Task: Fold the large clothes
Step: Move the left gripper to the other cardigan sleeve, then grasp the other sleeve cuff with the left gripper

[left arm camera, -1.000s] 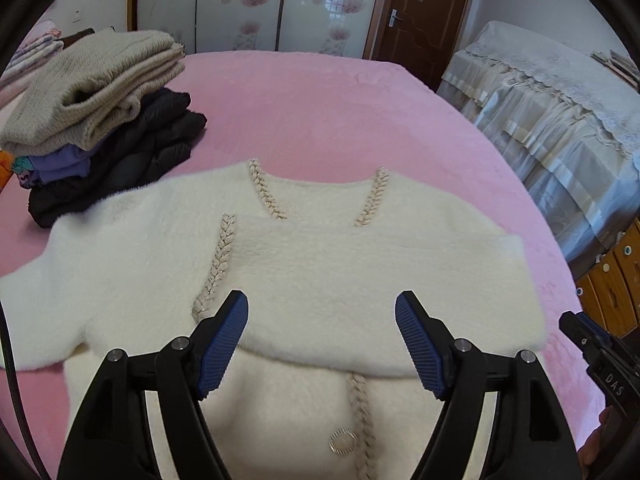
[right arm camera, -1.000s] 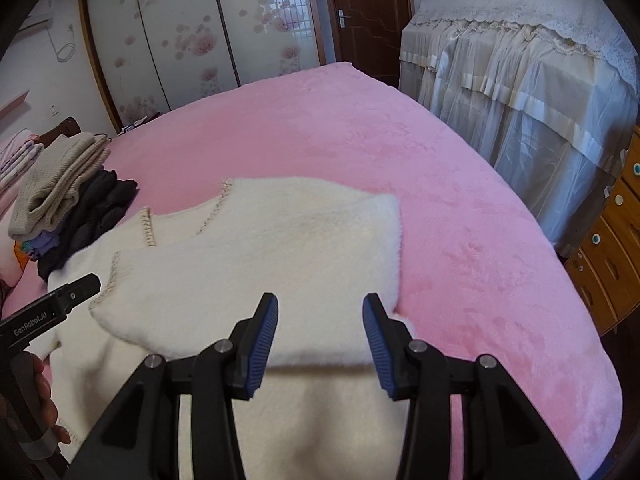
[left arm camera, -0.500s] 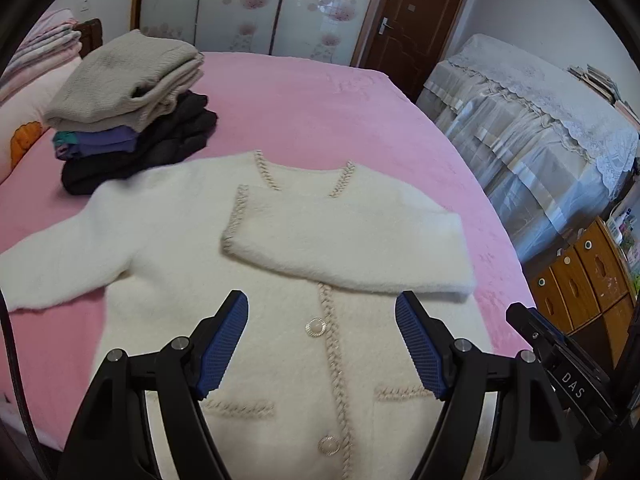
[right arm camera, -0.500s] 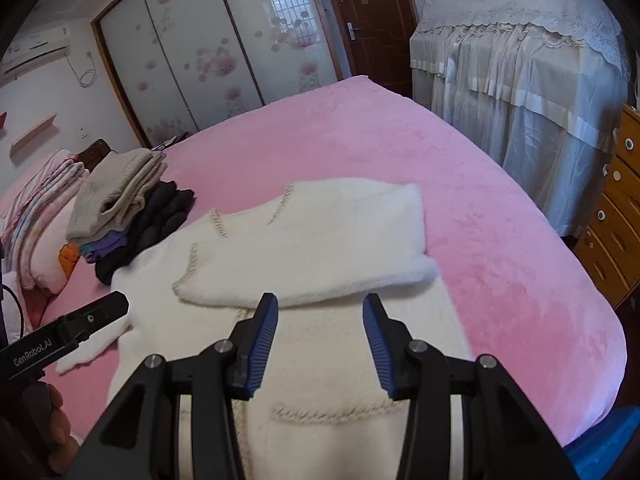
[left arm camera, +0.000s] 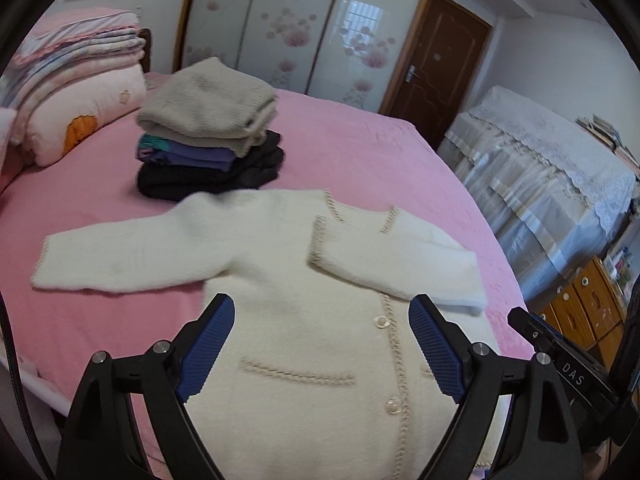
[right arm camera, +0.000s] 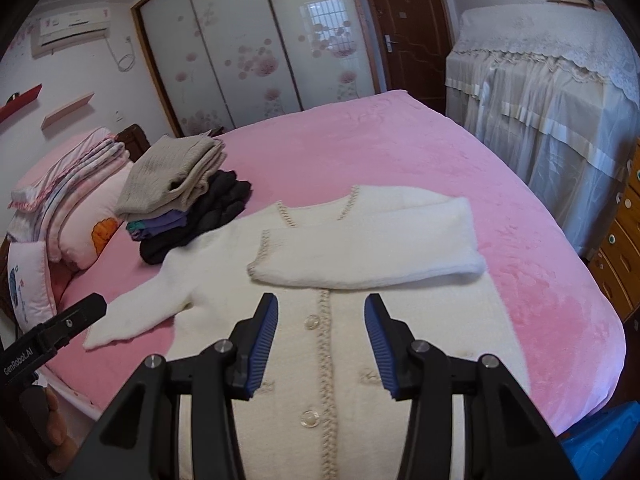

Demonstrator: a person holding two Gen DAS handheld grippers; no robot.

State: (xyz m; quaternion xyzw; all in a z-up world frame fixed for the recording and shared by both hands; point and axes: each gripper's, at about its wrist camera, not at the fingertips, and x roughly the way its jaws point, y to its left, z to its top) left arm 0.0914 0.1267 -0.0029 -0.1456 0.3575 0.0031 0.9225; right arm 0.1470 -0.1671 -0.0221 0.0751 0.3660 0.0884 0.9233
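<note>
You are holding the left gripper [left arm camera: 322,346] and the right gripper [right arm camera: 321,342] released and empty above the cream cardigan [left arm camera: 304,320], which is lying button-side up on the pink bed [right arm camera: 400,152]. One sleeve [right arm camera: 360,252] is lying folded across the chest; the other sleeve [left arm camera: 120,260] is lying spread toward the folded stack [left arm camera: 208,148]. The risk, as judged here: the plush knit is likely dragging the body askew if you are pinching only the cuff, and the folded sleeve is sitting loosely enough to slide off. Legible markings: "DAS" on one gripper's body, "GenRobot.AI" on the other's.
</note>
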